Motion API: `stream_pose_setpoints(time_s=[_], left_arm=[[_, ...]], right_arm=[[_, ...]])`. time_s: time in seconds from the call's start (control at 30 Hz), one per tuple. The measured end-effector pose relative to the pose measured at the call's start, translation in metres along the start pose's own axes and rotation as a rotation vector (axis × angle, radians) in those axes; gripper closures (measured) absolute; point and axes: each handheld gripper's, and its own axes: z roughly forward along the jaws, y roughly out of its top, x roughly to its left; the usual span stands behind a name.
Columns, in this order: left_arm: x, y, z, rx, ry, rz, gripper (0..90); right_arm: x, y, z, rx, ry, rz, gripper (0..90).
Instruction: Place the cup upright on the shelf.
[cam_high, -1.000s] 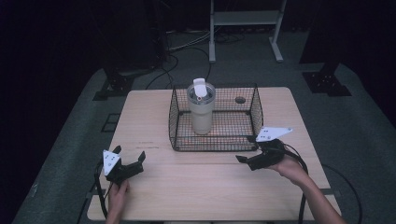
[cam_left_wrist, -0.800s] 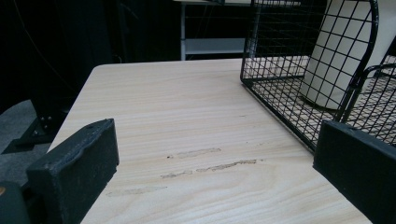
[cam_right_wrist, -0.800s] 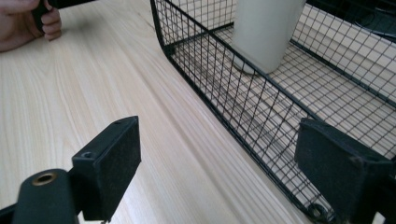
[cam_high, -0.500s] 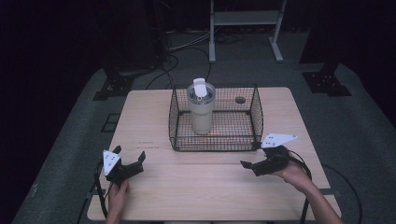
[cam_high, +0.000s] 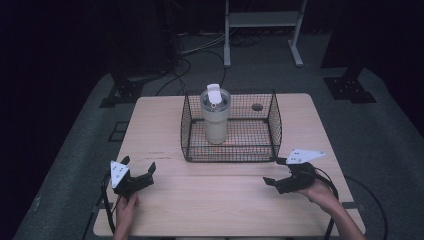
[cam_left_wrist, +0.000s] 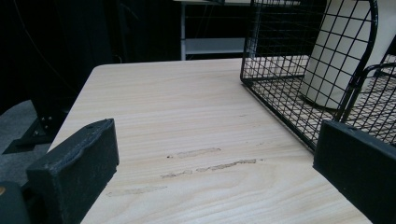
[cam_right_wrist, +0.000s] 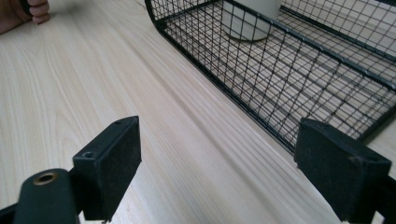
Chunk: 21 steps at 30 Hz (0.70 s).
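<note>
A cream tumbler with a lidded top stands upright inside a black wire basket at the middle back of the wooden table. My left gripper rests near the table's front left, open and empty, well apart from the basket. My right gripper sits at the front right, just in front of the basket's near right corner, open with nothing between its jaws. In the left gripper view the basket and tumbler lie ahead to the right. The right gripper view has the basket close ahead.
A small round hole marks the table behind the basket. A metal stand and cables lie on the floor beyond the table. Bare tabletop stretches between the two grippers. The other hand appears far off in the right gripper view.
My right gripper has drawn back toward the front edge and lower, away from the basket's right corner. The left gripper has stayed put.
</note>
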Motion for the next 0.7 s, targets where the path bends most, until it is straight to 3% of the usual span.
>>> stream_pose_setpoints(time_s=[0.47, 0.7], left_arm=[[0.0, 0.0, 0.0, 0.002, 0.0, 0.001, 0.0], [0.0, 0.0, 0.0, 0.003, 0.001, 0.001, 0.0]], right_arm=[[-0.002, -0.026, -0.009, -0.001, -0.025, 0.026, 14.8], [0.005, -0.043, -0.016, -0.02, -0.018, 0.064, 14.8]])
